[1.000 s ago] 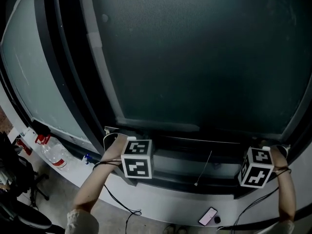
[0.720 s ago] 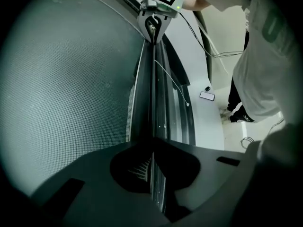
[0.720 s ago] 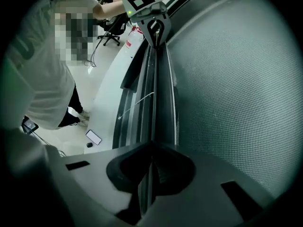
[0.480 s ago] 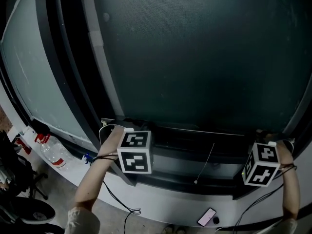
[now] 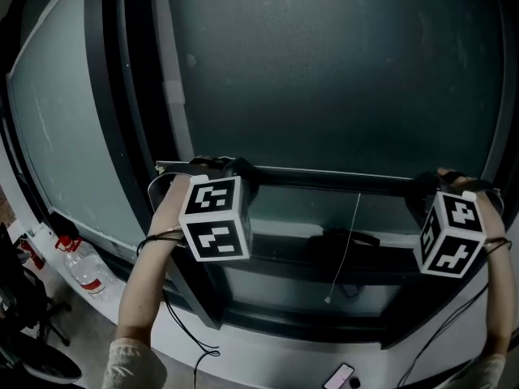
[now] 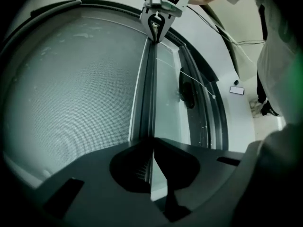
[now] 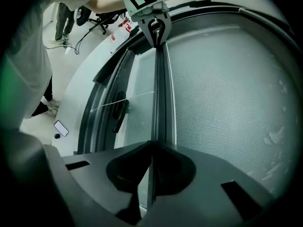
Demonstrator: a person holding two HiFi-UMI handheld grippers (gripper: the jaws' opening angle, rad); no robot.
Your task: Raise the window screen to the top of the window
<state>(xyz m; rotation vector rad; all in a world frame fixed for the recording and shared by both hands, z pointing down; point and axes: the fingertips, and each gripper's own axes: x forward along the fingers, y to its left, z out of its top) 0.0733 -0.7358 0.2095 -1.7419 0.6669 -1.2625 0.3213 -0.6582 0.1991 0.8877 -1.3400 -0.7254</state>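
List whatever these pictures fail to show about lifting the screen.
- Top of the window: cut off by the head view's upper edge, so the travel left for the window screen is unknown.
- Left claw and right claw tips: hidden in the head view behind the marker cubes.
- Phone: too small and dim to read its screen.

Dim, cool teal cast, strong fisheye curvature, dark vignetted corners, soft focus, brighter pale floor areas

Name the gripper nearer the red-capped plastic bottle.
Left. The left gripper clamps the screen bar above and right of the bottle; the right gripper holds the bar's far end.
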